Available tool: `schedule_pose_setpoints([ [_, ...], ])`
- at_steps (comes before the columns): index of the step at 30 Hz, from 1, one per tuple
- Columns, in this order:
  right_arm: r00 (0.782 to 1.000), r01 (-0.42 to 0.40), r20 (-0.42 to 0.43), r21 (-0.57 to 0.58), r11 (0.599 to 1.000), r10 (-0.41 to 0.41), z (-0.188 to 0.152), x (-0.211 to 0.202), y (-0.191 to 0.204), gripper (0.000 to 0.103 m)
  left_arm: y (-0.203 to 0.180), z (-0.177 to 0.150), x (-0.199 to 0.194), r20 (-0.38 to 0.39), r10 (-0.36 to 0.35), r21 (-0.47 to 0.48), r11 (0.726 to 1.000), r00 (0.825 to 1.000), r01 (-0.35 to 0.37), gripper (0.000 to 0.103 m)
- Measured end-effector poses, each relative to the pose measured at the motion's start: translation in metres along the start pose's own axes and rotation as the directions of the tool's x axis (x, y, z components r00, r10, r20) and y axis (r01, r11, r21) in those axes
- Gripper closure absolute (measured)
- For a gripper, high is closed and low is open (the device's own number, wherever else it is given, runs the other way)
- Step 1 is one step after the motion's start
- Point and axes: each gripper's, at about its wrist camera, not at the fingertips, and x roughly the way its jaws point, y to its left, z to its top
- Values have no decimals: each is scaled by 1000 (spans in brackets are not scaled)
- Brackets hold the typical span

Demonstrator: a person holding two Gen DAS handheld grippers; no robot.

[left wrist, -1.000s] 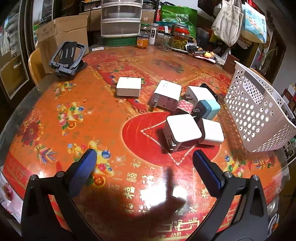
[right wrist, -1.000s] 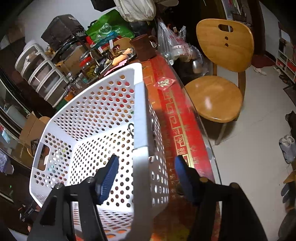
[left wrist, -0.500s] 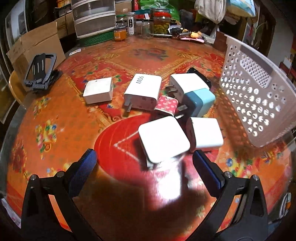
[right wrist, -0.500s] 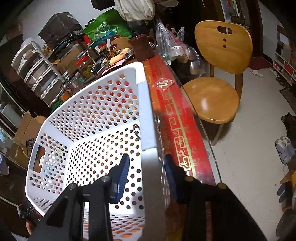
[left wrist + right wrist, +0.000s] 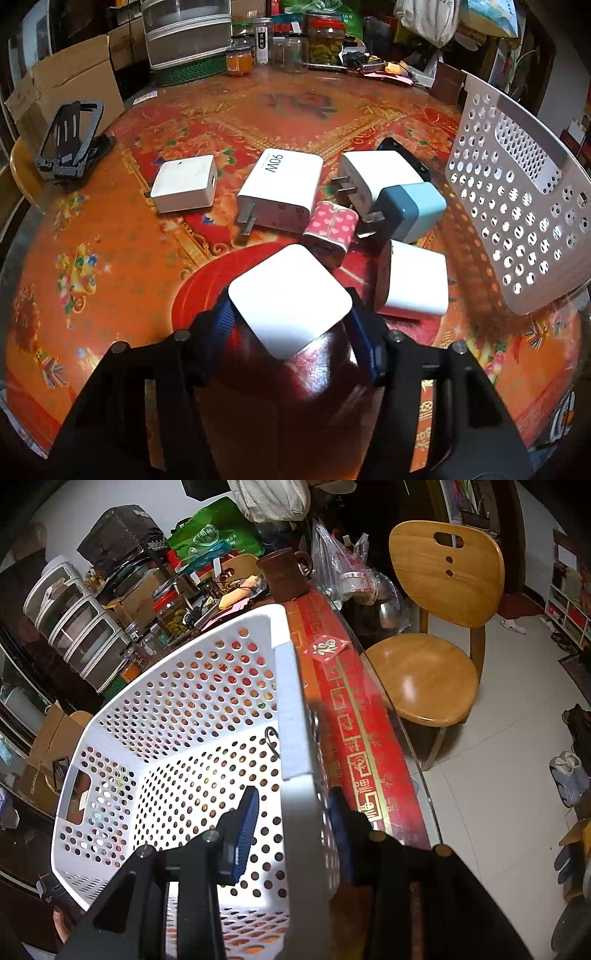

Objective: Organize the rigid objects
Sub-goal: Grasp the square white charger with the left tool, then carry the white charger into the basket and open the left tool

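1. White charger (image 5: 290, 301) clamped between the pads of the left gripper (image 5: 290, 332), at the near middle of the table (image 5: 110, 258); whether lifted or resting on the cloth cannot be told.
2. Six more chargers loose on the table: white cube (image 5: 412, 282) just beside at 3 o'clock, pink one (image 5: 331, 229) at 12, blue one (image 5: 410, 210) at 1 o'clock, 90W brick (image 5: 280, 190) at 11, white plug (image 5: 378, 177) beyond the blue one, flat white one (image 5: 184, 183) apart at 10 o'clock.
3. Something black (image 5: 402, 149) behind the white plug; too hidden to name.
4. Basket (image 5: 177, 738) at 2 o'clock from the pile, tilted up at the table's edge, right gripper (image 5: 291, 830) closed on its rim, one pad inside, one outside.
5. Nothing visible inside the basket: sorting judged barely started, with the first charger gripped and none delivered.
6. Left to do, by this reading: carry the held charger over to the basket, then the other six.
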Motion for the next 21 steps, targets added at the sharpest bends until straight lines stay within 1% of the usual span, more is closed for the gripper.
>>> schedule_pose_setpoints([
  [5,1000,3,-3,-3,1000,-3,0,1,2,65,8,0,-16,66,26,10,1000,997,-27,48],
  [9,1000,5,-6,-7,1000,-5,0,1,2,65,14,18,-30,104,74,56,995,992,-80,48],
  [13,1000,6,-7,-8,1000,-6,0,2,2,65,17,44,-39,128,82,95,991,988,-94,48],
  [17,1000,7,-7,-7,1000,-7,0,2,2,65,6,72,-57,181,112,145,980,977,-139,48],
  [21,1000,15,-7,-9,1000,-15,1,2,2,66,-29,102,-82,246,102,213,964,964,-157,48],
])
